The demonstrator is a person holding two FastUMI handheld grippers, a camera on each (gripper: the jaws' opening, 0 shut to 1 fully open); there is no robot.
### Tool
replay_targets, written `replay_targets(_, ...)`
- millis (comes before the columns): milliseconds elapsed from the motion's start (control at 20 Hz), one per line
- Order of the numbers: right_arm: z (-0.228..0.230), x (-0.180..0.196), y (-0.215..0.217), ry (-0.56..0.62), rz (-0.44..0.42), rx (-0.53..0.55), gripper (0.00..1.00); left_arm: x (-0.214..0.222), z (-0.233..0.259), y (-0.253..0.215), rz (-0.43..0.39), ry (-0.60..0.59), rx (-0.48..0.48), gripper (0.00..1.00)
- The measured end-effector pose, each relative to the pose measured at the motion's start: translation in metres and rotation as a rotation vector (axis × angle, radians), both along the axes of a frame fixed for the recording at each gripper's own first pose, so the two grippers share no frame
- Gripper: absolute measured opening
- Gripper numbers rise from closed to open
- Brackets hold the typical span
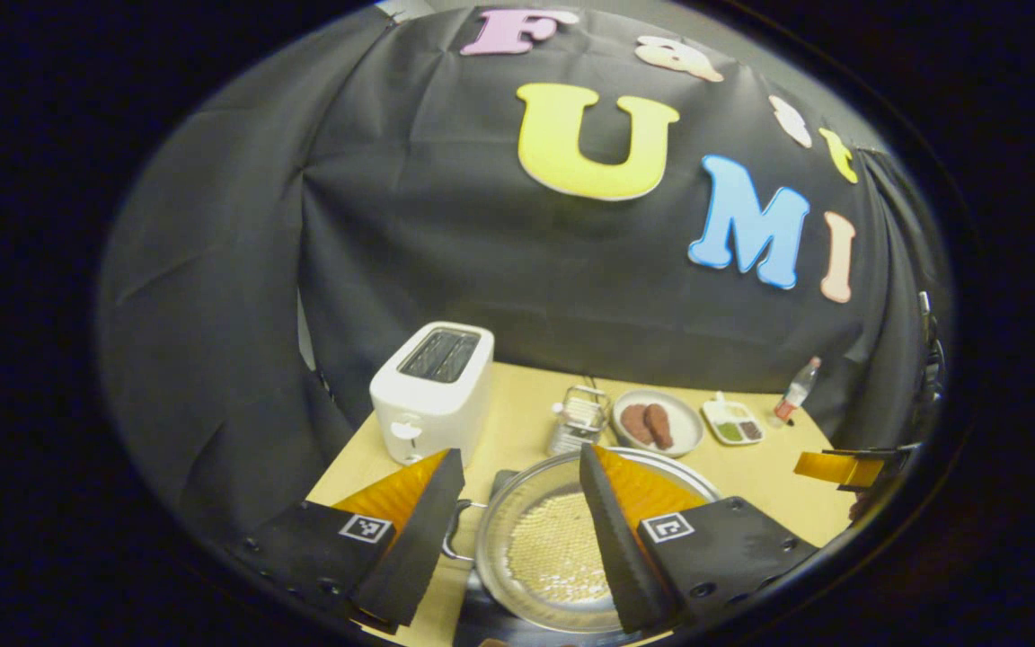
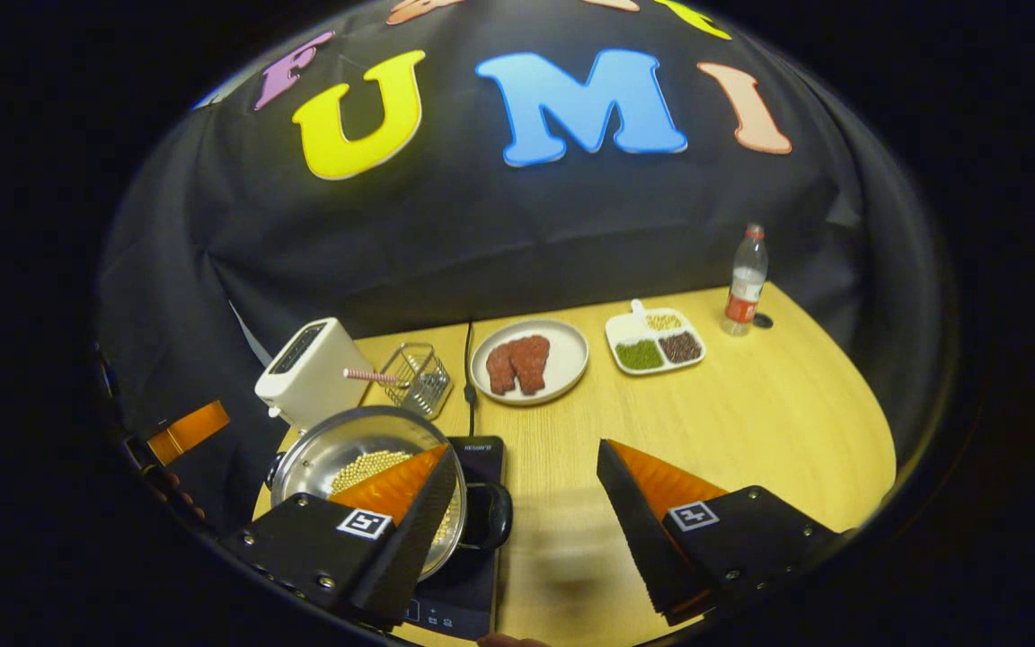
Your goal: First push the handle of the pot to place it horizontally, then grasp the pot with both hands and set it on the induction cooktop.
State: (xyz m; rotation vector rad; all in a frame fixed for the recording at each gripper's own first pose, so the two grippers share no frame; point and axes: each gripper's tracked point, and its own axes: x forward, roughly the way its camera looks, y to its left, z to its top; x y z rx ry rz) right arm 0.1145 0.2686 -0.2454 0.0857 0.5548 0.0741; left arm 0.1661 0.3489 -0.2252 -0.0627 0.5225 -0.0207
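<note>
Both claws stand wide apart with nothing between their fingers. Left claw [image 1: 517,526] hangs over the steel pot [image 1: 553,548], one finger outside the pot's left side handle [image 1: 456,530] and the other over the pot's bowl; whether either touches the metal is unclear. Right claw [image 2: 526,503] is spread above the bare yellow tabletop [image 2: 751,404], its left finger in front of the pot [image 2: 356,467] and beside the pot's black right handle [image 2: 490,515]. Pale round beads lie in the pot, which sits on the black induction cooktop [image 2: 473,575] near the tabletop's front edge. Behind it stand a white toaster [image 2: 306,370] and a small wire basket [image 2: 419,377]. Farther right lie a white plate of brown meat pieces [image 2: 528,361], a divided dish of beans [image 2: 655,341] and a plastic bottle [image 2: 745,280] near the cloth wall.
</note>
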Motion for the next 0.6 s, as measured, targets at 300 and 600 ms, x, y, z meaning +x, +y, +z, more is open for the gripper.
replay_targets(300,0.101,-0.023,-0.053,-0.197,-0.011,-0.016,0.96,-0.033,0.116,-0.133,-0.048,-0.224,-0.056,0.85)
replay_targets(600,0.192,-0.048,-0.118,-0.364,-0.052,0.000,0.95,-0.059,0.176,-0.227,-0.057,-0.328,-0.037,0.87)
